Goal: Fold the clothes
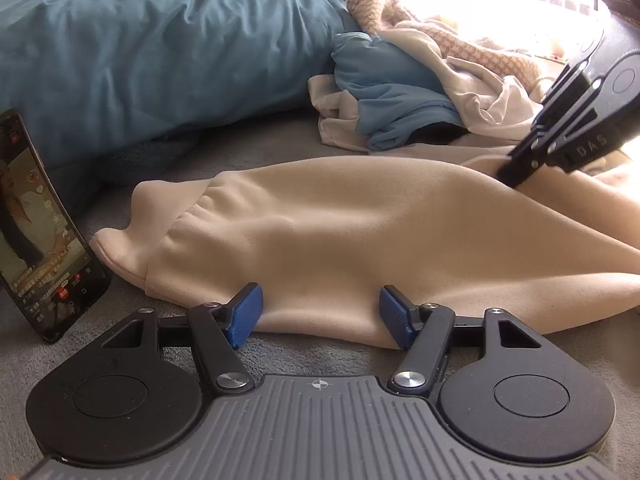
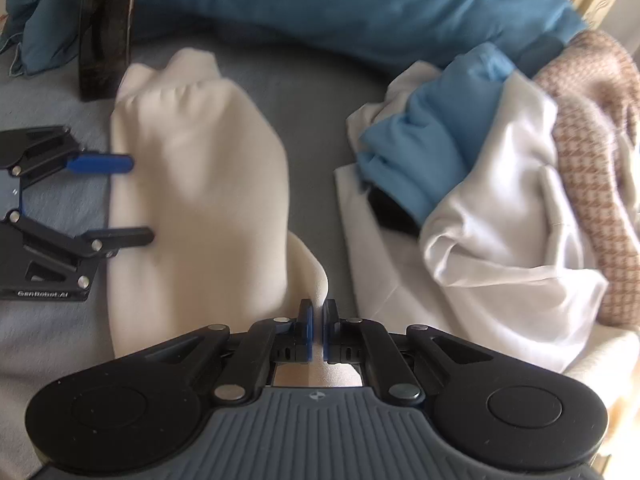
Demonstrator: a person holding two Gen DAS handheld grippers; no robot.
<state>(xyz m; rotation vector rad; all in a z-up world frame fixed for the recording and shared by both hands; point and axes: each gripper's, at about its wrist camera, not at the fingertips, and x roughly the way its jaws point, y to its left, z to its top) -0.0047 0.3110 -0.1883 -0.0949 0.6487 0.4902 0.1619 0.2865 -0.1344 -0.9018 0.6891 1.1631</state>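
I see a blue duvet (image 1: 152,52) bunched along the far side of the grey bedsheet (image 1: 280,148). The cream garment (image 1: 340,240) lies flat mid-bed, a heap of clothes (image 2: 480,184) beside it. My left gripper (image 1: 321,312) sits spread wide against its near edge; my right gripper (image 2: 319,326) pinches a fold of it. A phone (image 1: 36,232) stands nearby.

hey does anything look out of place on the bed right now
Yes: a phone stands propped on edge on the bed, screen lit, right beside the cream garment's cuff, odd among clothes being folded. The unfolded pile behind is only waiting laundry.
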